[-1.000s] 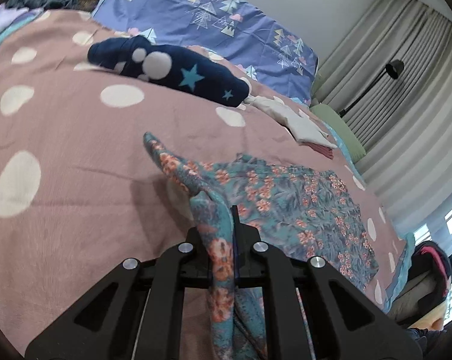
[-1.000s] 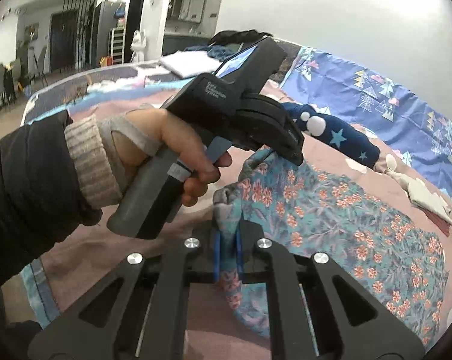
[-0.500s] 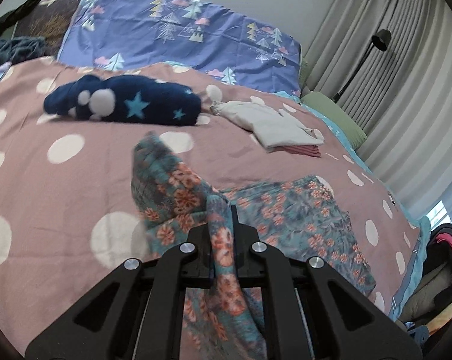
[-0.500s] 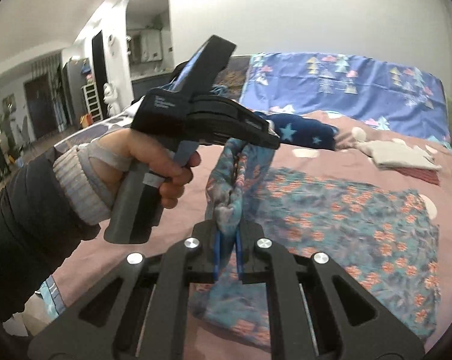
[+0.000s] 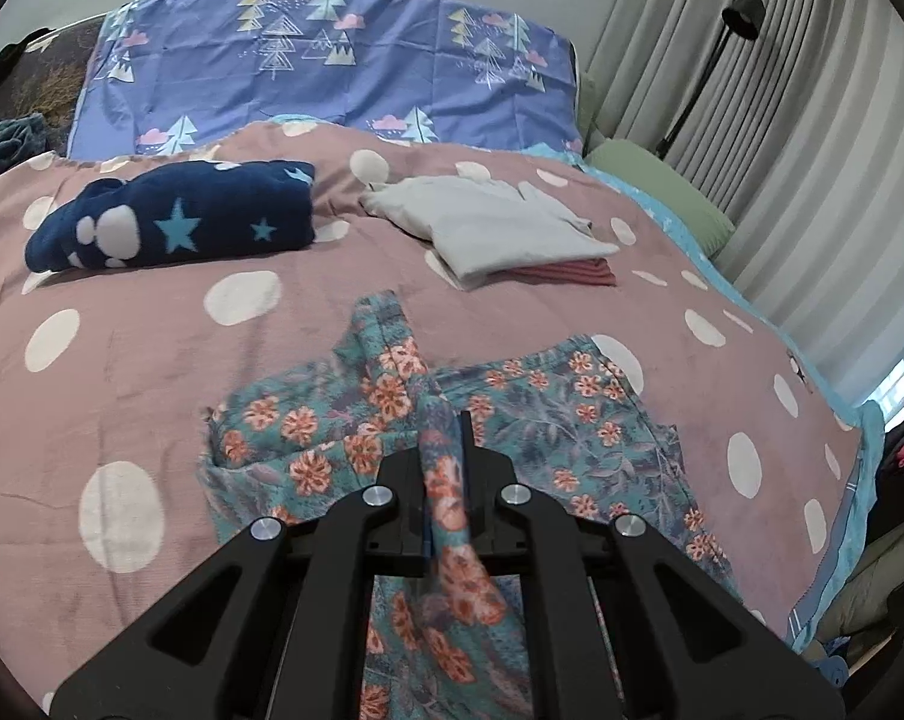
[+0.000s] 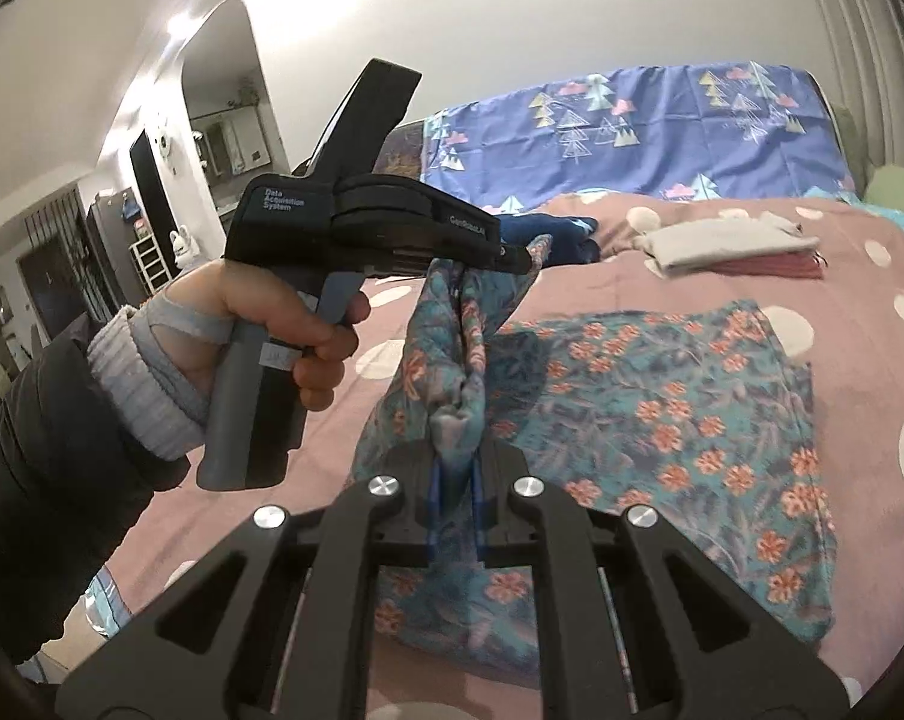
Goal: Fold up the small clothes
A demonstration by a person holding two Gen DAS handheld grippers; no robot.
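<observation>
While both lift one edge of the floral garment off the bed, left claw and right claw pinch it.

floral garment edge lifted higher, carried toward pillows

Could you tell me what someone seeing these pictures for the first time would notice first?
The teal flowered garment in the middle of the pink dotted bedspread stands out: the left gripper and the right gripper each pinch a bunched edge and lift it, while the rest lies flat. In the right wrist view, the left hand fills the left side. Behind lie a navy star blanket and folded pale clothes.
</observation>
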